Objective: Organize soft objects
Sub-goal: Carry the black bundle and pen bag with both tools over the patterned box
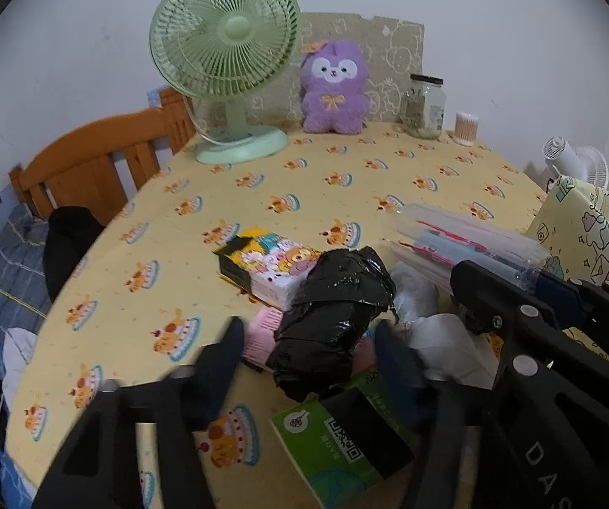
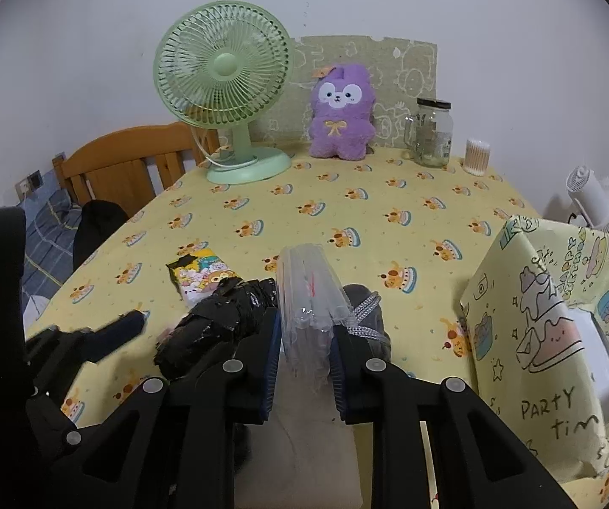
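A crumpled black plastic bag (image 1: 334,309) lies on the yellow tablecloth (image 1: 325,178), on top of a pink item (image 1: 262,335) and a green box (image 1: 338,437). My left gripper (image 1: 312,348) straddles the bag; its left finger (image 1: 228,356) stands clear of it, so the jaws are open. The right wrist view shows the same bag (image 2: 219,322). My right gripper (image 2: 304,356) is shut on a flat stack of clear plastic bags (image 2: 308,309), held above the table. A purple plush toy (image 1: 334,89) sits upright at the far edge.
A green desk fan (image 1: 223,46), glass jar (image 1: 425,106) and cotton-swab tub (image 1: 465,127) line the back. A cartoon tissue pack (image 1: 270,267) lies mid-table. A cartoon-wrapped "party time" box (image 2: 550,331) stands right, a white fan (image 2: 601,203) behind it. A wooden headboard (image 1: 92,161) is left.
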`<state>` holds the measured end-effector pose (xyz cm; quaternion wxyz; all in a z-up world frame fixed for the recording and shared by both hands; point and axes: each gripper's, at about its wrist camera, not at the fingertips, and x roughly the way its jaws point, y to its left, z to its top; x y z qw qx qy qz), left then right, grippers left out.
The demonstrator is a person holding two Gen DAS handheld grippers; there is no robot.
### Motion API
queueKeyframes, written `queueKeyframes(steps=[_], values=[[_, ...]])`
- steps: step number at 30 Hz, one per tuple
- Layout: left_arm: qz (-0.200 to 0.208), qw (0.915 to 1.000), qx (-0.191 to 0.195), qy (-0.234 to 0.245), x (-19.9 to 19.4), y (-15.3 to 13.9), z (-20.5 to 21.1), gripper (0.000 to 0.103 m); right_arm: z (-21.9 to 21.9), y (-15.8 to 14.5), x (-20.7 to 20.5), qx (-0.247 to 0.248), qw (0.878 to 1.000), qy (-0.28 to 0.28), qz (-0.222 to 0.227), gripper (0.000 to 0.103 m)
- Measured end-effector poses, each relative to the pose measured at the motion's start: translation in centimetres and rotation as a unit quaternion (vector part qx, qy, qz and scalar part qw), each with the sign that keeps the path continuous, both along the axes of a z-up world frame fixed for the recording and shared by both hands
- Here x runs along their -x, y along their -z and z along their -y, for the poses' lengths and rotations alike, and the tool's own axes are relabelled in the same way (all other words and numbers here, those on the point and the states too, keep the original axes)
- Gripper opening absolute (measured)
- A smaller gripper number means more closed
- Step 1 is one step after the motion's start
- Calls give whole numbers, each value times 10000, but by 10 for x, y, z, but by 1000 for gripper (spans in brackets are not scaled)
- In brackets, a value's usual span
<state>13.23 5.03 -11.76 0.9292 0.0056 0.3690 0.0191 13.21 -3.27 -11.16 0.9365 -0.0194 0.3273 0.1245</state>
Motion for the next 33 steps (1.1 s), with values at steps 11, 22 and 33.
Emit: queueKeyframes(steps=[11,22,33], values=[[91,9999,135,58,5,-1,0,24,-1,5,-4,-8,9999,69,-84,24],[413,9991,122,-16,27,-23,0,22,0,-14,19,-87,9997,25,233,24],[731,9973,1,-29,46,-53,10,22,7,-43,37,-186,9985,42,511,24]])
